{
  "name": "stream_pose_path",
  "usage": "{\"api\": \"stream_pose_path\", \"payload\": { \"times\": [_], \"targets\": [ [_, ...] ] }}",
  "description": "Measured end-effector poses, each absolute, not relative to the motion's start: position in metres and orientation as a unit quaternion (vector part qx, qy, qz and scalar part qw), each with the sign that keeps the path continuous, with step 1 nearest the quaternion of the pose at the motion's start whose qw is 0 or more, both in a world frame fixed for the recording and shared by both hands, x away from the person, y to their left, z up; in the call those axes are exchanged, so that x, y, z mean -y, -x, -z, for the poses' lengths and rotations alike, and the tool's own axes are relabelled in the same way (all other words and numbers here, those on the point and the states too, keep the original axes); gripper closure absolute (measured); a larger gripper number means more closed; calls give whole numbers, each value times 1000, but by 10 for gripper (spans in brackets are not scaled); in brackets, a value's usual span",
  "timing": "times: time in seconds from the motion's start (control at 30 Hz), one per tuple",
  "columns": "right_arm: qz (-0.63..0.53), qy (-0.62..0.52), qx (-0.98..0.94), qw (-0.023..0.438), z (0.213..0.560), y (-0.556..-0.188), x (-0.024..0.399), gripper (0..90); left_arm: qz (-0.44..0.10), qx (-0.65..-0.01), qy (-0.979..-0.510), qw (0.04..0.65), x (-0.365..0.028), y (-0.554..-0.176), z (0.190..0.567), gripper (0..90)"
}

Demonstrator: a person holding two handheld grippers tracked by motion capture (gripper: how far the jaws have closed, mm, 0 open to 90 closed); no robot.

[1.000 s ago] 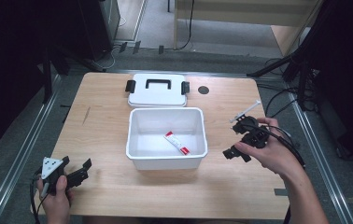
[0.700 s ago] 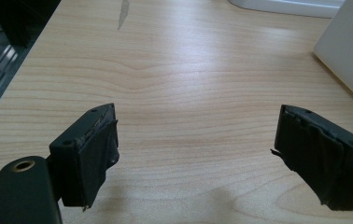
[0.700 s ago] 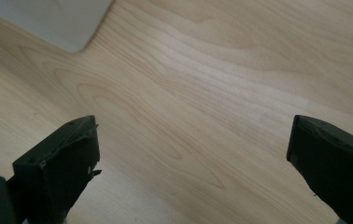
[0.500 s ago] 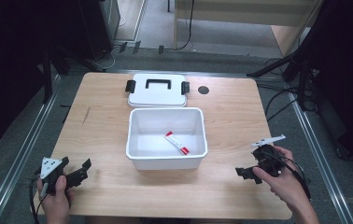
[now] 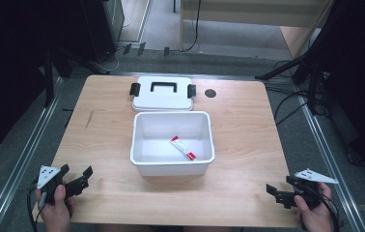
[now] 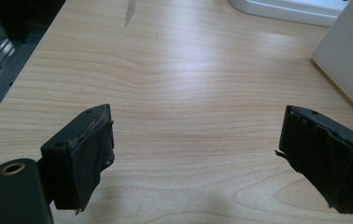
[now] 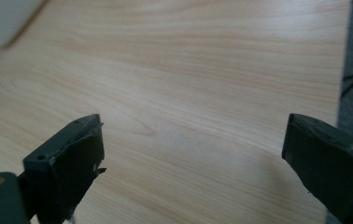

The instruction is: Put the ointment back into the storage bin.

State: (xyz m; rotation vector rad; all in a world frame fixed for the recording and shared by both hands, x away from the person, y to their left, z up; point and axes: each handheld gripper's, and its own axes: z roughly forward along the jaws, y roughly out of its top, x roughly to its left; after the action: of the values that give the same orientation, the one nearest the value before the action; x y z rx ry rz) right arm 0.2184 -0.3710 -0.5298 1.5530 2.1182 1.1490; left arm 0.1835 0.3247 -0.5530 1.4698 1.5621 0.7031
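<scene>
We look down on a light wooden table [image 5: 238, 125]. At its middle sits an open white bin [image 5: 173, 166]. Inside the bin, toward its right near part, lies a small red and white tube [image 5: 183, 148]. Its long axis runs diagonally, from far left to near right, with the white end at the near right. Any printing on the tube is too small to read.

Just beyond the bin, touching or nearly touching its far wall, lies the white lid [image 5: 163, 93], flat, with a black handle on top and a black latch at each short end. A small dark round spot [image 5: 211, 93] marks the table to the right of the lid.

At the near left corner, a hand holds the left gripper [image 5: 77, 180] low over the table, pointing right toward the bin. In the left gripper view its jaws stand wide apart over bare wood, holding nothing.

At the near right corner, the right gripper [image 5: 274, 192] points left. In the right gripper view its jaws are also spread wide and empty.

Compared with a second ago, the right gripper has drawn back from beside the bin's right side to the near right corner. The left gripper, bin, lid and tube have not moved.
</scene>
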Motion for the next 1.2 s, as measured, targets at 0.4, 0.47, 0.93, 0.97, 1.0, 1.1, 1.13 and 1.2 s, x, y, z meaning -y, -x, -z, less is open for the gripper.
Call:
{"api": "stream_pose_path", "payload": {
  "times": [0.4,0.47,0.93,0.97,1.0,1.1,1.13,1.2],
  "targets": [
    [-429,-520,-714,189,544,-212,363,126,-290,-630,-590,414,-320,-185,553,125],
    [-422,-513,-722,194,545,-214,359,126,-297,-626,-594,409,-318,-185,552,128],
    [-443,-544,-687,186,548,-215,369,126,-288,-625,-597,413,-319,-187,553,130],
    [-441,-544,-689,187,548,-215,369,126,-287,-625,-597,413,-319,-187,553,131],
    [-440,-544,-689,188,548,-215,369,126,-286,-626,-596,414,-320,-187,553,131],
    [-440,-544,-690,187,548,-215,368,127,-284,-627,-596,414,-320,-188,553,131],
    [-440,-544,-690,187,548,-215,369,127,-284,-626,-597,414,-320,-188,553,130],
    [-440,-544,-690,185,548,-216,369,127,-285,-625,-599,411,-319,-188,553,131]
  ]
}}
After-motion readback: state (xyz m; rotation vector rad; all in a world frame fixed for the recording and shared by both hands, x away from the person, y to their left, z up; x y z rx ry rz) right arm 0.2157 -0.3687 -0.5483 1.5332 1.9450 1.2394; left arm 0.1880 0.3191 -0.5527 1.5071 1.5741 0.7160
